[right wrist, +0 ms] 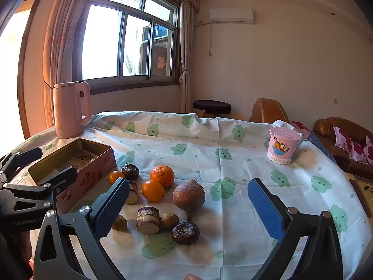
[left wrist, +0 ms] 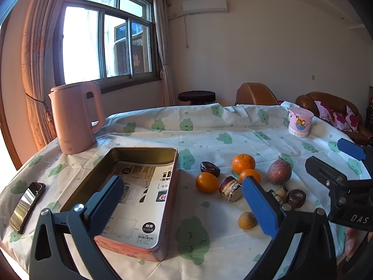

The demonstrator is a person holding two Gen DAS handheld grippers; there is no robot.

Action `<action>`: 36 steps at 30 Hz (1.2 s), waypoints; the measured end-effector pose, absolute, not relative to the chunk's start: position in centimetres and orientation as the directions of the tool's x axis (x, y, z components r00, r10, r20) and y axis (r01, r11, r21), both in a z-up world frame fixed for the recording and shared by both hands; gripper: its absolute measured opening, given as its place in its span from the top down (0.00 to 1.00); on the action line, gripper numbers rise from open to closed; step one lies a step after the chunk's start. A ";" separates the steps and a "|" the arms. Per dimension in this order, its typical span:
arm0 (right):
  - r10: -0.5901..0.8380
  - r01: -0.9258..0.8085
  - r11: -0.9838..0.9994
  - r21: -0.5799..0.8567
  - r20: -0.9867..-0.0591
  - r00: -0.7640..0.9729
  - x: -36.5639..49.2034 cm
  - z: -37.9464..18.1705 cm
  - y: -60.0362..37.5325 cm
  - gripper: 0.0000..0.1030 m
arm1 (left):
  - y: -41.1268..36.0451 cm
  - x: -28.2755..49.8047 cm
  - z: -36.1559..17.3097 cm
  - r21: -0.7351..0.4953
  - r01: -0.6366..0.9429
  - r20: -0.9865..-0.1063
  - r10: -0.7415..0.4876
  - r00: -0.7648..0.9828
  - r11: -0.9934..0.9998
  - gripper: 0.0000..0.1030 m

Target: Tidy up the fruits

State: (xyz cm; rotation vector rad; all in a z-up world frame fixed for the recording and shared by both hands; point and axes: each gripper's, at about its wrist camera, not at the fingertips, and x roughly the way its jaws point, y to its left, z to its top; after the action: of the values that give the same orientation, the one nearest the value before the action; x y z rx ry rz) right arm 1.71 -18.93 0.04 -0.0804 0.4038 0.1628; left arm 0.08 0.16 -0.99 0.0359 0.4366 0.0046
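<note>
Loose fruit lies on the cloud-print tablecloth: three oranges [right wrist: 162, 176], a large brown-purple round fruit [right wrist: 188, 197], two cut cane pieces [right wrist: 148, 219], dark water chestnuts [right wrist: 185, 233] and small tan longans [right wrist: 169, 220]. An open pink tin box [left wrist: 144, 149] with a printed paper inside stands left of the fruit. My left gripper [left wrist: 184, 204] is open, one finger over the tin and the other in front of the oranges [left wrist: 243, 163]. My right gripper [right wrist: 188, 210] is open above the fruit and holds nothing. Each gripper shows in the other's view: left gripper [right wrist: 42, 165], right gripper [left wrist: 338, 157].
A pink kettle [left wrist: 74, 116] stands behind the tin. A phone [left wrist: 26, 204] lies near the table's left edge. A pink cartoon cup [right wrist: 283, 148] sits at the far right. Beyond the table are a dark stool [right wrist: 211, 107] and a brown sofa [right wrist: 338, 135].
</note>
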 end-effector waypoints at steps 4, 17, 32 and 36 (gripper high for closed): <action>0.143 -0.174 0.984 -0.045 -0.396 0.907 1.6 0.0 -18.8 0.01 | 0.2 0.1 -1.0 0.039 0.003 -0.423 0.014 0.906 0.999 0.00; 0.147 -0.178 0.983 -0.042 -0.392 0.908 1.6 0.2 -18.9 0.01 | 0.2 0.1 -0.8 0.046 0.000 -0.418 0.019 0.908 0.999 0.00; 0.158 -0.191 0.981 -0.042 -0.407 0.900 1.5 -0.3 -18.4 0.01 | 0.2 0.1 -0.9 0.047 -0.001 -0.422 0.021 0.906 0.999 0.00; 0.158 -0.192 0.981 -0.042 -0.409 0.899 1.5 -0.4 -18.4 0.01 | 0.2 0.1 -0.9 0.047 -0.002 -0.424 0.021 0.906 0.999 0.00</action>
State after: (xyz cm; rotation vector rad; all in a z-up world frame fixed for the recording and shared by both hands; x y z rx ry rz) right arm 1.54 -18.36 -0.41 -0.0818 0.4158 0.1813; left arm 0.10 0.16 -0.88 0.0454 0.4378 0.0118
